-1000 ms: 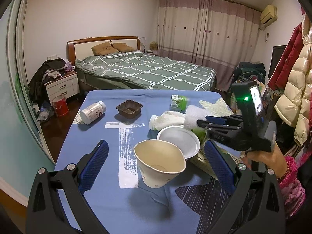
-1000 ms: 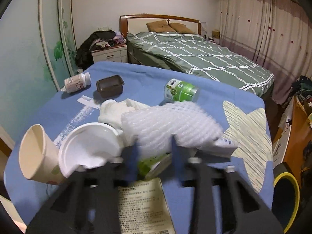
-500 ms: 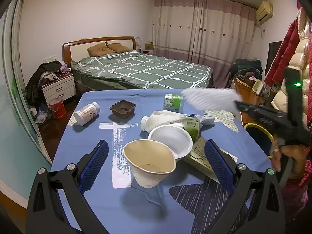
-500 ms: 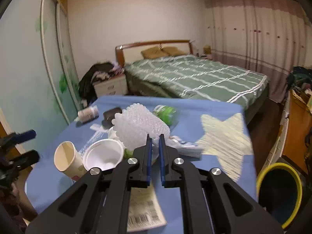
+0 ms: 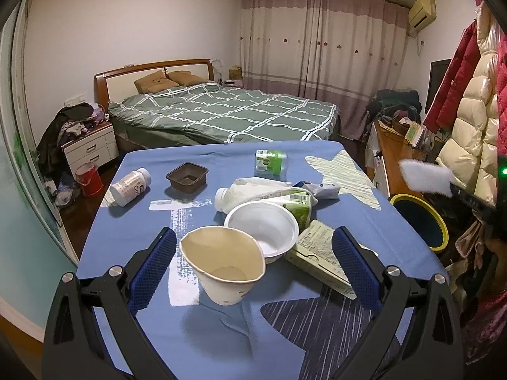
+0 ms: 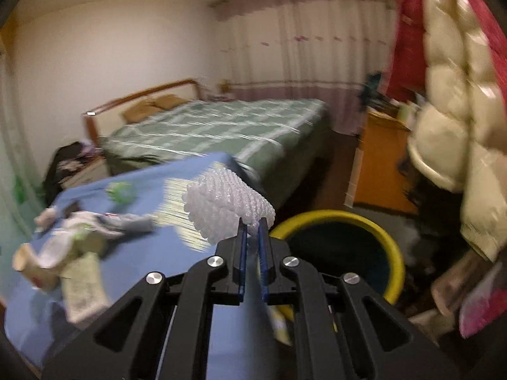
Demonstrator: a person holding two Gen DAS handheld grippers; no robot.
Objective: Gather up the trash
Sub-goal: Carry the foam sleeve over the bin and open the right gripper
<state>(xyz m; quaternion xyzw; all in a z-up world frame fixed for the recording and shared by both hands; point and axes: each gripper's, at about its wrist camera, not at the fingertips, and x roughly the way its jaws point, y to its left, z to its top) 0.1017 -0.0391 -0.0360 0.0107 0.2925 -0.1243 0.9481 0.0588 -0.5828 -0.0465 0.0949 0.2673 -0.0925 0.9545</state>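
My right gripper (image 6: 250, 224) is shut on a white foam net sleeve (image 6: 226, 209) and holds it in the air beside the yellow-rimmed trash bin (image 6: 336, 218), at the table's right edge. The sleeve (image 5: 424, 179) and bin (image 5: 418, 221) also show in the left wrist view. My left gripper (image 5: 253, 266) is open, low over the blue table (image 5: 221, 326), its fingers either side of a crumpled paper cup (image 5: 221, 266). Behind the cup lie a white bowl (image 5: 263, 228), a green carton (image 5: 299, 210), a flat paper box (image 5: 320, 253) and a white plastic bottle (image 5: 247, 191).
Further back on the table are a pill bottle (image 5: 130, 186), a brown plastic tray (image 5: 187, 177) and a green can (image 5: 269, 163). A bed (image 5: 221, 114) stands behind the table. Coats (image 5: 475, 110) hang at the right above the bin.
My right gripper has lifted the foam sleeve off the pile and swung it right, to beside the bin. My left gripper has stayed open around the cup.
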